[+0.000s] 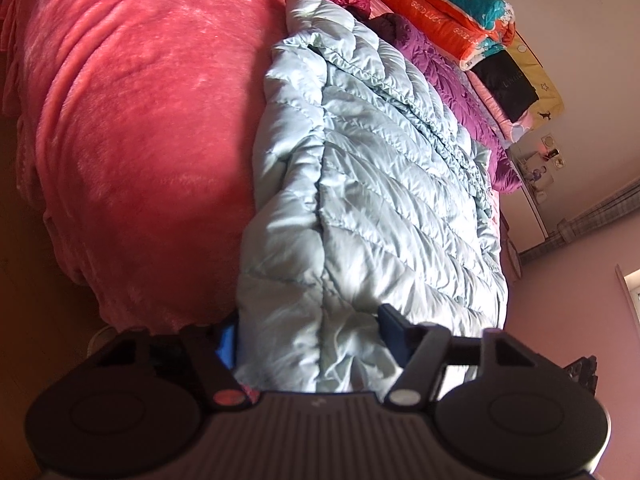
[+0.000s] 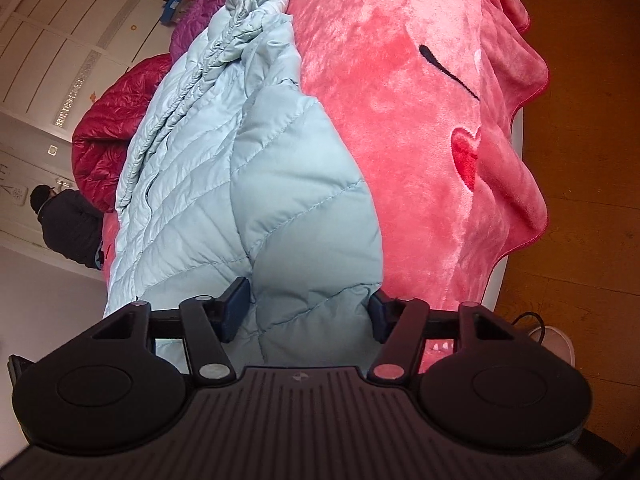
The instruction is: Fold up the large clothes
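A puffy light blue coat [image 1: 372,184] lies long on the bed, on top of a fuzzy pink blanket [image 1: 140,120]. The left claw [image 1: 310,340] pinches one near end of the coat, with the cloth bunched between its blue pads. The right claw [image 2: 308,312] squeezes the other near end, a fat puffy fold. Past the coat lie a purple quilt [image 1: 452,88] and a shiny red coat [image 2: 108,136].
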### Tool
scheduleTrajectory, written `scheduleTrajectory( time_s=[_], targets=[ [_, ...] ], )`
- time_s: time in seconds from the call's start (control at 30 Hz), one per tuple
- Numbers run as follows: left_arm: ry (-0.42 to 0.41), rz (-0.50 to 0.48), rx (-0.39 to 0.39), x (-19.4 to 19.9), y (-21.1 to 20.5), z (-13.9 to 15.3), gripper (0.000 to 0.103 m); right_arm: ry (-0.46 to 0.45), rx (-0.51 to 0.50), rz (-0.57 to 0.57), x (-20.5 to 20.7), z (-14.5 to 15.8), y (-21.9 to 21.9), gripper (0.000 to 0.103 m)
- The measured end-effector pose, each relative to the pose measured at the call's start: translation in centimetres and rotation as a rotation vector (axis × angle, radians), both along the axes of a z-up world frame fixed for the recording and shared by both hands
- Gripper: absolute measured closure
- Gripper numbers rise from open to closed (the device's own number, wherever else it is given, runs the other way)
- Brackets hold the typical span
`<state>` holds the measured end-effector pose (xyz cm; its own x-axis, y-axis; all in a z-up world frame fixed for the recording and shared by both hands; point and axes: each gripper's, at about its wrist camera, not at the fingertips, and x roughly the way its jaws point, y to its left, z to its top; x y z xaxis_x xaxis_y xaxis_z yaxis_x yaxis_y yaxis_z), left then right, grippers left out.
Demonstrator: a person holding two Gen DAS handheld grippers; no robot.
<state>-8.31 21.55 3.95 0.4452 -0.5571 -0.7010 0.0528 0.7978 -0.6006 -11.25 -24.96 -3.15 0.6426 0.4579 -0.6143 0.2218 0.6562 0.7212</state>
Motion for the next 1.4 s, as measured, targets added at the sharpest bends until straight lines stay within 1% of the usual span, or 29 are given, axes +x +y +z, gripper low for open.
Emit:
scheduleTrajectory(
  time_s=[0.03,0.07,0.13,0.17,0.23,0.3,0.37,0.43,0.5,0.53,0.57,0.6,0.63,0.67,0.7,0.77,0.8,0.83,0.97,1.03,1.13,1.2,1.3,1.4],
  targets=[
    [0.003,0.007,-0.008,-0.1,0.2,0.0,0.050,-0.004,0.000,0.002,-0.1,0.2,0.1,0.045],
    [0.004,0.011,-0.022,-0.1,0.3,0.0,0.053,-0.011,0.000,0.003,-0.3,0.6,0.2,0.054],
    [0.011,0.014,-0.061,-0.2,0.5,0.0,0.065,-0.024,-0.003,0.003,-0.5,1.2,0.4,0.060],
    [0.018,0.014,-0.087,-0.2,0.6,-0.1,0.068,-0.032,0.002,0.003,-0.6,1.5,0.5,0.065],
    [0.030,0.011,-0.117,-0.1,0.5,-0.3,0.070,-0.051,0.021,0.003,-0.8,1.9,0.5,0.070],
    [0.024,-0.008,-0.115,0.0,0.0,-0.3,0.069,-0.064,0.037,0.000,-0.8,2.1,0.4,0.071],
    [0.020,-0.021,-0.123,0.1,-0.3,-0.3,0.064,-0.060,0.054,0.005,-0.5,2.1,0.4,0.071],
    [0.019,-0.032,-0.133,0.2,-0.5,-0.3,0.057,-0.050,0.055,0.015,-0.1,1.9,0.5,0.070],
    [0.011,-0.047,-0.134,0.3,-0.7,-0.2,0.056,-0.031,0.083,0.015,0.1,1.5,0.6,0.063],
    [0.009,-0.052,-0.136,0.3,-0.8,-0.2,0.059,-0.024,0.103,0.011,0.3,1.3,0.5,0.057],
    [0.005,-0.060,-0.142,0.4,-0.9,-0.2,0.062,-0.023,0.120,0.005,0.2,1.1,0.4,0.054],
    [0.002,-0.071,-0.149,0.4,-0.9,-0.2,0.070,-0.024,0.126,0.002,0.2,1.2,0.4,0.054],
    [0.000,-0.077,-0.155,0.4,-1.0,-0.2,0.074,-0.025,0.125,0.002,0.2,1.2,0.4,0.054],
    [-0.003,-0.078,-0.161,0.4,-1.0,-0.1,0.076,-0.027,0.117,0.007,0.2,1.3,0.4,0.056],
    [-0.006,-0.078,-0.166,0.4,-1.0,-0.1,0.080,-0.030,0.101,0.014,0.2,1.5,0.5,0.059],
    [-0.007,-0.074,-0.181,0.4,-1.0,-0.1,0.084,-0.037,0.065,0.031,0.3,1.9,1.0,0.070],
    [-0.008,-0.069,-0.188,0.4,-1.0,-0.1,0.087,-0.043,0.059,0.038,0.4,2.1,1.1,0.073],
    [-0.009,-0.063,-0.195,0.5,-1.0,-0.1,0.089,-0.051,0.058,0.041,0.4,2.3,1.3,0.079],
    [-0.011,-0.032,-0.251,0.6,-0.9,0.2,0.091,-0.106,0.082,0.015,0.5,3.4,1.1,0.087],
    [-0.018,-0.019,-0.283,0.8,-0.9,0.6,0.091,-0.144,0.117,-0.002,0.6,3.9,0.8,0.089],
    [-0.030,-0.001,-0.325,1.3,-0.9,1.4,0.091,-0.205,0.196,-0.034,1.1,4.8,0.2,0.090],
    [-0.036,0.010,-0.354,1.7,-0.9,2.1,0.091,-0.251,0.273,-0.053,1.4,5.5,-0.3,0.090],
    [-0.059,0.018,-0.385,2.5,-0.8,3.2,0.091,-0.296,0.368,-0.084,2.3,6.2,-0.5,0.090],
    [-0.085,0.030,-0.417,3.6,-0.8,4.4,0.091,-0.335,0.438,-0.108,3.3,7.0,-0.9,0.090]
  ],
)
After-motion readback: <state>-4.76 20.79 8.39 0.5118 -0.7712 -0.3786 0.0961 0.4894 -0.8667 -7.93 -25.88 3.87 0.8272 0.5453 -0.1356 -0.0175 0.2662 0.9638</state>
